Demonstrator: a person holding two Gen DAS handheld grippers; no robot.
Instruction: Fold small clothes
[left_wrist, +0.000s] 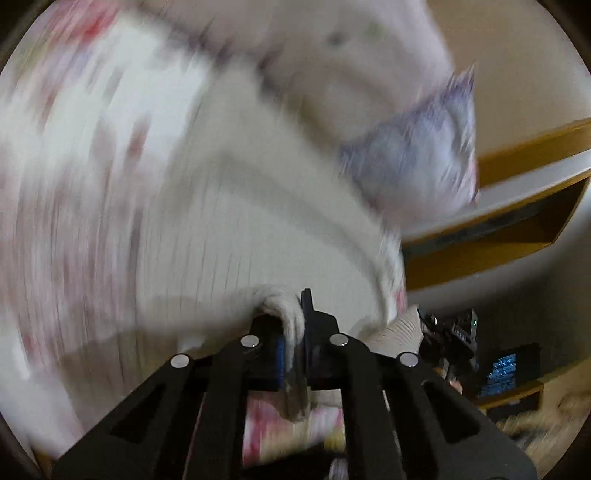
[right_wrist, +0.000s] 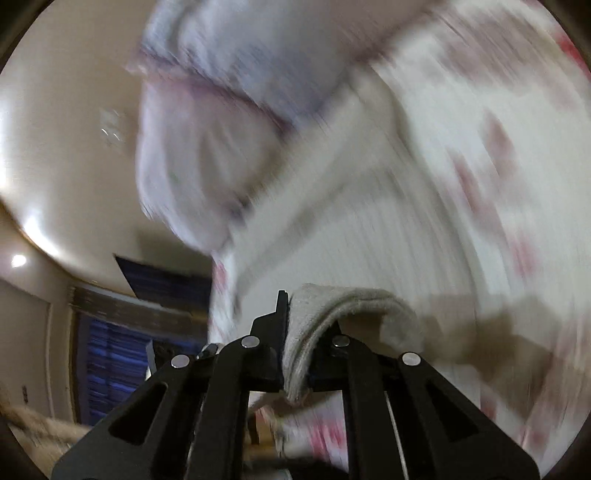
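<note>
A white ribbed garment (left_wrist: 258, 229) spreads out ahead of both grippers, blurred by motion. My left gripper (left_wrist: 295, 325) is shut on a bunched edge of it. My right gripper (right_wrist: 295, 325) is shut on another thick folded edge of the same white cloth (right_wrist: 351, 302), which drapes over its right finger. The garment (right_wrist: 369, 240) lies over a white bedsheet with pink and red flowers (left_wrist: 66, 229). In the left wrist view the right gripper (left_wrist: 447, 336) shows at the lower right, holding a ribbed edge.
A pillow with a purple patterned end (left_wrist: 413, 158) lies beyond the garment and shows in the right view too (right_wrist: 229, 74). A wooden shelf (left_wrist: 517, 221) hangs on the beige wall. A dark window with blue blinds (right_wrist: 110, 369) is at lower left.
</note>
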